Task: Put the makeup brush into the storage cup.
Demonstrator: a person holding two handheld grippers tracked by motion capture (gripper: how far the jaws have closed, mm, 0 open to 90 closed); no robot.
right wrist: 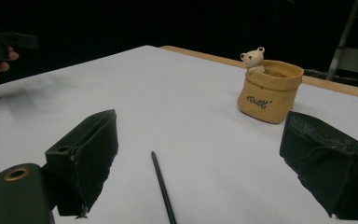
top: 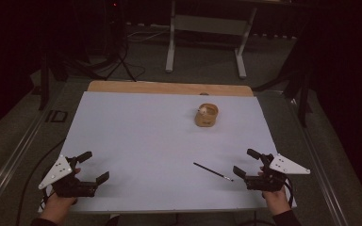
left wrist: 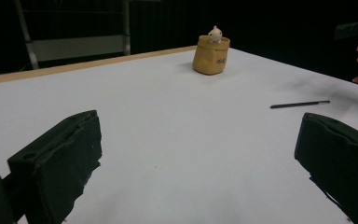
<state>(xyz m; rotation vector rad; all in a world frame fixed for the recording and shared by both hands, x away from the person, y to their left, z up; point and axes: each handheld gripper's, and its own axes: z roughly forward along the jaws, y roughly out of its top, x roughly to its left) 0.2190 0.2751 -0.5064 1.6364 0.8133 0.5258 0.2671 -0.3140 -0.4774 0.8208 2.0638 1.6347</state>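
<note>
Tan and soft-looking, a small pouch-shaped pot (top: 206, 116) with a rolled rim stands upright on the far right part of the pale white sheet (top: 146, 136) that covers the wooden table (top: 169, 87). A little cream bear figure (right wrist: 253, 59) peeks over its rim at one side. On the pot's front is a short dark word in rounded script; in the right gripper view it is too small and blurred to read with any certainty.

Nearer the person, a thin black stick like a paintbrush or pen (top: 212, 172) lies flat on the sheet, slanting from upper left to lower right in the high view. Its lower end points toward the right gripper (top: 246, 162) and lies just beside that gripper's nearer jaw without touching it. In the right gripper view the stick (right wrist: 163, 189) runs up from the bottom edge between the two black jaws, which stand wide apart and hold nothing.

The left gripper (top: 93, 166) sits at the near left corner of the sheet, well apart from both stick and pot. Its jaws are likewise spread wide with bare sheet between them, nothing gripped. From the left gripper view the pot (left wrist: 210, 56) stands far off near the table's back edge and the stick (left wrist: 299, 104) lies off to the right.

Each gripper is held in a hand at the table's near edge, a grey three-cornered plate on top.
</note>
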